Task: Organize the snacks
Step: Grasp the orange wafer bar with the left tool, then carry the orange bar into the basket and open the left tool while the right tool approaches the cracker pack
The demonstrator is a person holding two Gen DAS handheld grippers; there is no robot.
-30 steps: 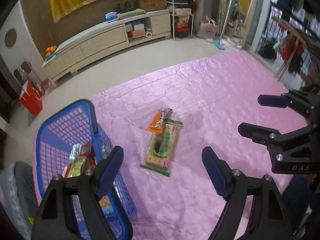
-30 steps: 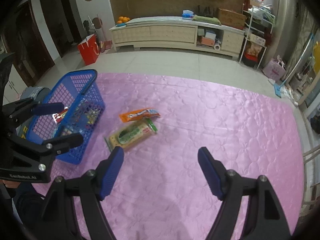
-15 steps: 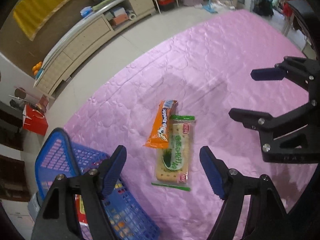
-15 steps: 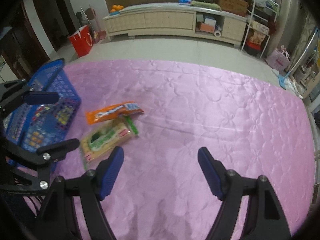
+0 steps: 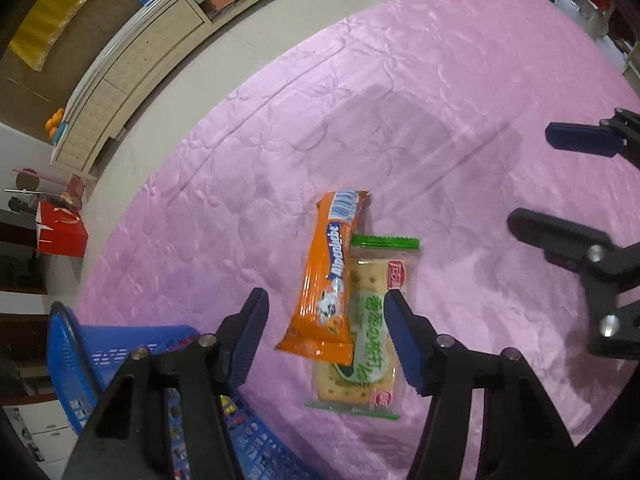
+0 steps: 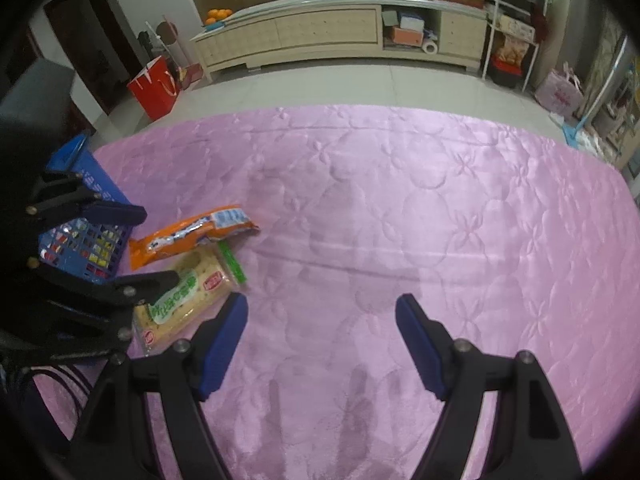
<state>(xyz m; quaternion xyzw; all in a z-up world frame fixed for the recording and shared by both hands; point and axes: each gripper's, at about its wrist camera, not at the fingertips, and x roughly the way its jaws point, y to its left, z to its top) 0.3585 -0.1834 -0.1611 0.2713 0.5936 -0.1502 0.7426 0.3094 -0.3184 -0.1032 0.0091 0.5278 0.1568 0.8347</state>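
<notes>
Two snacks: an orange bar [image 5: 334,276] and a green cracker pack [image 5: 368,332] lie side by side on the pink quilt [image 5: 420,112], touching along their long edges, the bar's lower end overlapping the pack.
Orange bar: glossy wrapper with a blue-and-white end pointing away from the left tongs; in the right wrist view [image 6: 192,234] it lies just beyond the cracker pack [image 6: 184,296].
Cracker pack: clear wrapper with green sealed ends and a green label over pale crackers.
Basket: a blue plastic basket [image 5: 80,344] with lattice walls stands at the quilt's edge, near the snacks but apart from them; colourful packets show through its side [image 6: 86,246].
Left tongs [image 5: 326,338]: spread wide, gripping nothing, poised over the near ends of both snacks, one blue pad [image 5: 250,332] on the bar's side and the other on the pack's side.
Right tongs [image 6: 320,340]: spread wide, gripping nothing, over bare quilt to the right of the snacks, well apart from the basket.
Background: a long pale cabinet [image 6: 328,36] along the wall, a red paper bag [image 6: 156,86] on the tiled floor.
</notes>
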